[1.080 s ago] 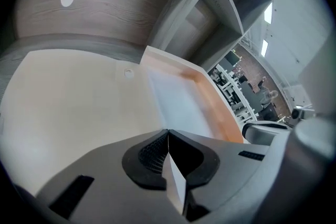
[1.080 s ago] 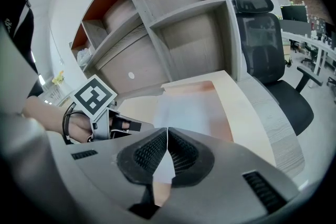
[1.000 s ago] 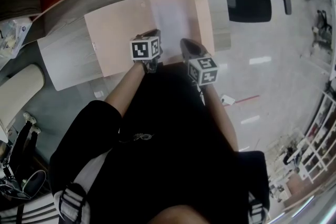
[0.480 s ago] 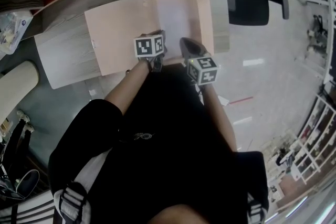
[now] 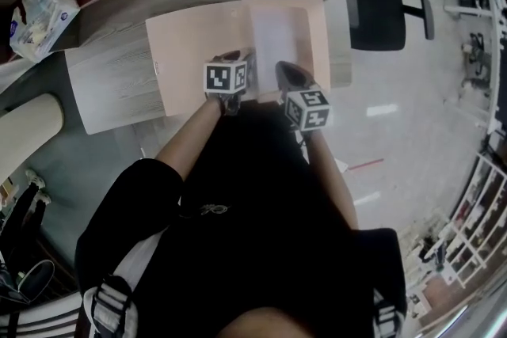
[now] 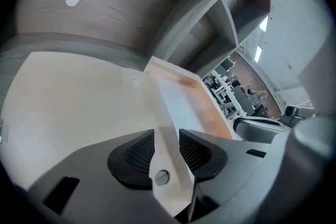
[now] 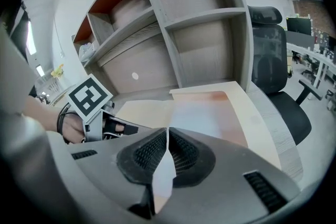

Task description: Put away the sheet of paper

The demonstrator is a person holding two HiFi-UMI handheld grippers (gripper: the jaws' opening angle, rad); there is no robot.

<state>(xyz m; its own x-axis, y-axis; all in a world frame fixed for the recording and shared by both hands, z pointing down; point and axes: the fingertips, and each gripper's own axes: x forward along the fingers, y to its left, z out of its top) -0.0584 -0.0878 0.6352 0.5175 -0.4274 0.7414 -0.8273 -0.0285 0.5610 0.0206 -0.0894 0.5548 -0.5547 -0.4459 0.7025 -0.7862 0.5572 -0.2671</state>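
Observation:
A peach folder (image 5: 198,43) lies open on the wooden desk (image 5: 111,83), and the white sheet of paper (image 5: 277,36) rests on its right half. Both grippers are at the folder's near edge. My left gripper (image 5: 240,59) sits at the fold. In the left gripper view its jaws (image 6: 167,136) have just been opening and stand apart, with a pale strip of sheet (image 6: 165,113) between the pads. My right gripper (image 5: 282,69) is shut on the sheet's near edge (image 7: 210,113). A white corner (image 7: 163,181) sticks out behind the right gripper (image 7: 168,134) between its closed pads.
Grey shelving with red-backed compartments (image 7: 199,2) rises behind the desk. A black office chair (image 5: 379,16) stands to the right on the pale floor. A plastic bag (image 5: 36,12) sits at the far left, and a cream seat (image 5: 28,131) is below it.
The head view has tilted, so the desk and folder sit lower in the picture. Both grippers stay at the folder's near edge, nudged slightly forward.

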